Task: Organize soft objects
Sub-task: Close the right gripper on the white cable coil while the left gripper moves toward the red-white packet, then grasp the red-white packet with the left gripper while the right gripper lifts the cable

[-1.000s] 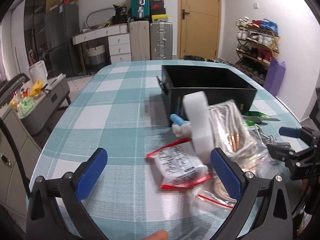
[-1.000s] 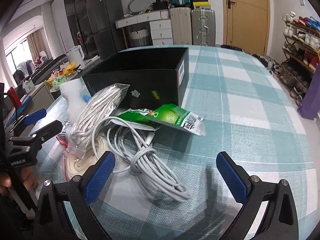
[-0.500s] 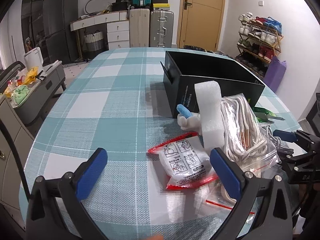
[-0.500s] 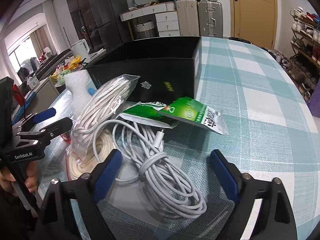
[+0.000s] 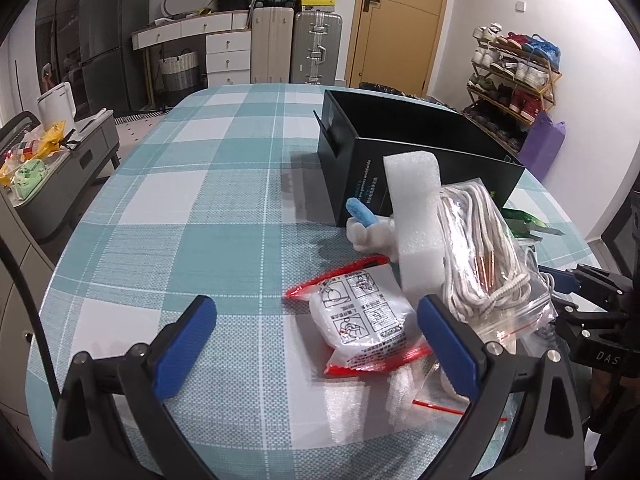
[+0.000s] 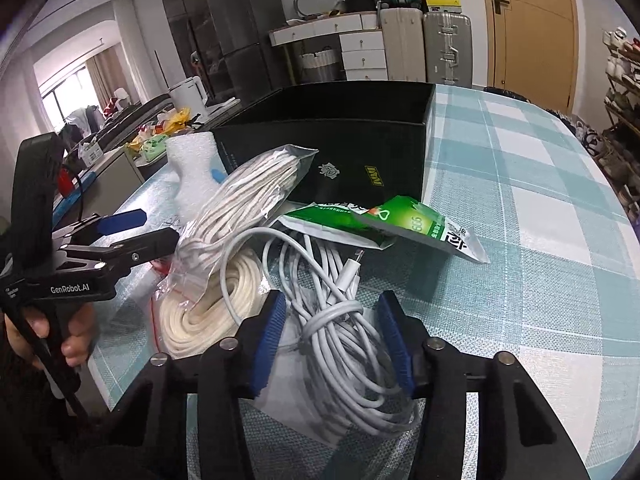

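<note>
My right gripper hangs over a coiled white cable with its jaws closing. The coil lies between the blue pads, which do not quite press on it. My left gripper is open just above the table, and a white packet with red edges lies between its fingers, untouched. Beside that packet are a white foam strip, a clear bag of white cord and a small blue and white object. A green packet and a bagged cream coil lie by the cable. An open black box stands behind the pile.
The checked teal tablecloth stretches left of the box, and its rounded edge is close below my left gripper. A hand grips the left tool's handle at the left of the right wrist view. Suitcases, drawers and a shoe rack stand beyond the table.
The right gripper's jaws have narrowed from wide open to close around the white cable coil. The left gripper stays open over the red-edged packet; both views have tilted slightly.
</note>
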A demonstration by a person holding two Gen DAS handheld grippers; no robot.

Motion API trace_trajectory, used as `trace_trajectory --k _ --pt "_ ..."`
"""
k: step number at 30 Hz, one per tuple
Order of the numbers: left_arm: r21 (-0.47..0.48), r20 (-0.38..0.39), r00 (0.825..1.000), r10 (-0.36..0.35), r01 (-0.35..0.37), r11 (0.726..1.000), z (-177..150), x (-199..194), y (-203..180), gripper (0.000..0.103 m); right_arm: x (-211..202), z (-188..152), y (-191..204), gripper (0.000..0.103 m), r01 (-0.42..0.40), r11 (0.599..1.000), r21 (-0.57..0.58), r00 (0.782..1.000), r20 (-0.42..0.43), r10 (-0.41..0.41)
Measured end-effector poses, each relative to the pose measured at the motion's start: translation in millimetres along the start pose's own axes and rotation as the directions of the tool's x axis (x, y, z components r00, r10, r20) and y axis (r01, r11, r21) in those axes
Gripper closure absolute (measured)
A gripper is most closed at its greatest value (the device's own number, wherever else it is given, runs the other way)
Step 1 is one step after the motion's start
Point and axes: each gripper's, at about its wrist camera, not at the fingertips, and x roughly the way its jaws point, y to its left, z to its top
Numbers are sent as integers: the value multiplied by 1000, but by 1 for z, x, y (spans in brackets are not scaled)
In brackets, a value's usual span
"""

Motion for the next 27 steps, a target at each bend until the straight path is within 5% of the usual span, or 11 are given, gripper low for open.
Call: trace_trajectory --k 9,27 --pt "-4 -7 999 -40 40 999 -1 -1 -1 3 -6 -4 3 71 -10 1000 -18 1000 18 10" --pt "-8 -22 1000 0 -1 1000 -4 -3 7 10 -23 -13 -3 72 -1 1000 3 998 57 1"
